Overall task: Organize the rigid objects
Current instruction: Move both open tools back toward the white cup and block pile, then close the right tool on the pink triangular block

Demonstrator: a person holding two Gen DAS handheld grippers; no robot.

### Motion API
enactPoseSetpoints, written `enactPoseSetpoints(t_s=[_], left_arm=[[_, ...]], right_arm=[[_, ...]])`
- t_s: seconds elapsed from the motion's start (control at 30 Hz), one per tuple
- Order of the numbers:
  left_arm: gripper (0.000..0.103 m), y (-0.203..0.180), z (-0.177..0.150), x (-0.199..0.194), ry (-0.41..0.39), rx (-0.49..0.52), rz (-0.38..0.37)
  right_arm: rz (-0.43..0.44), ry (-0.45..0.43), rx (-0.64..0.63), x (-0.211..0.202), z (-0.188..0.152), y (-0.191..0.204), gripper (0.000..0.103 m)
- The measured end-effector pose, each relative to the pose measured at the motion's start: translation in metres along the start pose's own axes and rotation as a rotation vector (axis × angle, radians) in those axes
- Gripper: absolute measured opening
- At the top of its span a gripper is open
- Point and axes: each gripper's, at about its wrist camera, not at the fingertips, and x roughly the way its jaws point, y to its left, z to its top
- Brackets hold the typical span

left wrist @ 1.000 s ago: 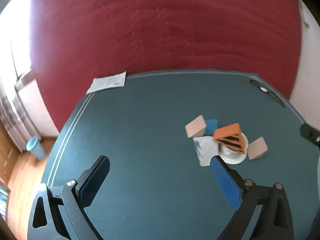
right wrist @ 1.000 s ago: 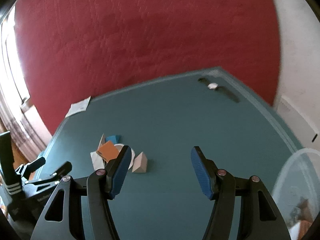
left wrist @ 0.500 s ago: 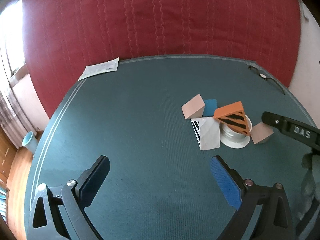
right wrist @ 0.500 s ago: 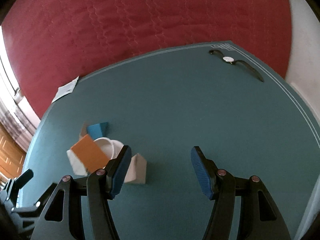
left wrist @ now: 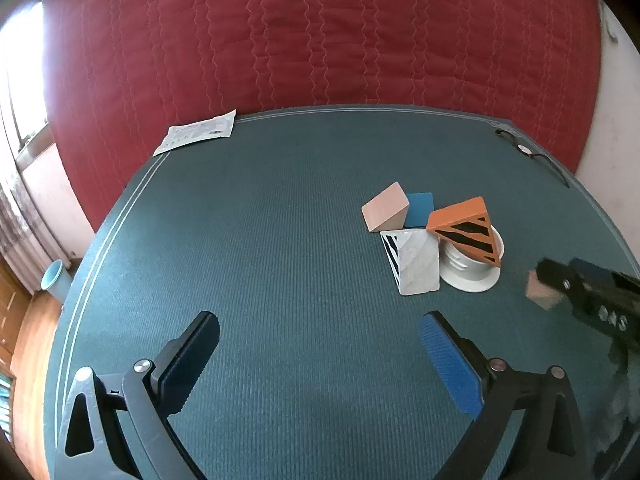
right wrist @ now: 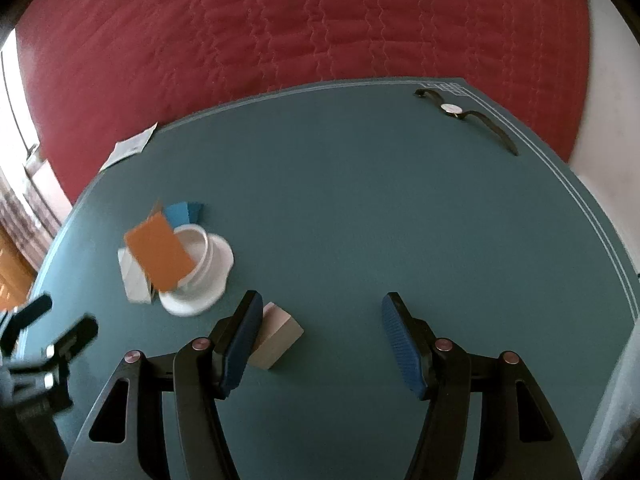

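Wooden blocks cluster on the green mat (left wrist: 280, 260). A plain beige wedge (left wrist: 385, 213) and a blue block (left wrist: 419, 209) lie behind a white zebra-striped wedge (left wrist: 412, 266). An orange tiger-striped wedge (left wrist: 466, 229) leans on a white ribbed cup (left wrist: 472, 270). A lone beige block (right wrist: 276, 338) lies partly behind the left finger of my right gripper (right wrist: 320, 320), which stands open just above the mat with nothing between its pads. That same block (left wrist: 540, 294) shows blurred behind the right gripper's finger in the left view. My left gripper (left wrist: 320, 344) is open and empty, short of the cluster.
A wristwatch (right wrist: 466, 116) lies near the mat's far right corner. A white printed packet (left wrist: 198, 136) sits on the far left edge. A red quilted cover (left wrist: 320, 40) rises behind the mat. A blue bin (left wrist: 56, 282) stands on the floor at left.
My right gripper has come down and moved closer to the lone beige block, which now sits by its left finger. The left gripper has barely shifted. Both stay open.
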Motion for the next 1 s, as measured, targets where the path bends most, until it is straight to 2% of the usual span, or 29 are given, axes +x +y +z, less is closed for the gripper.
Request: enactPoseSetpoints(t_s=[0.53,0.63,0.8,1.0], left_arm=[[0.102,-0.002,-0.002,-0.004,0.002,0.001,-0.011],[0.102,-0.001,-0.001,-0.004,0.006,-0.007,-0.017],[0.102,-0.005,-0.001,-0.006,0.004,-0.004,-0.017],[0.102,-0.005,-0.003,-0.004,0.006,-0.008,-0.013]], right_arm=[[0.04,0.001,-0.031,-0.04,-0.037,-0.005,0.063],[0.045,-0.006,-0.076,-0.044,-0.04,-0.002,0.063],[0.035,-0.029,-0.175,-0.04,-0.033,0.006,0.063],[0.116,-0.022,-0.207,-0.022,-0.016,0.015,0.063]])
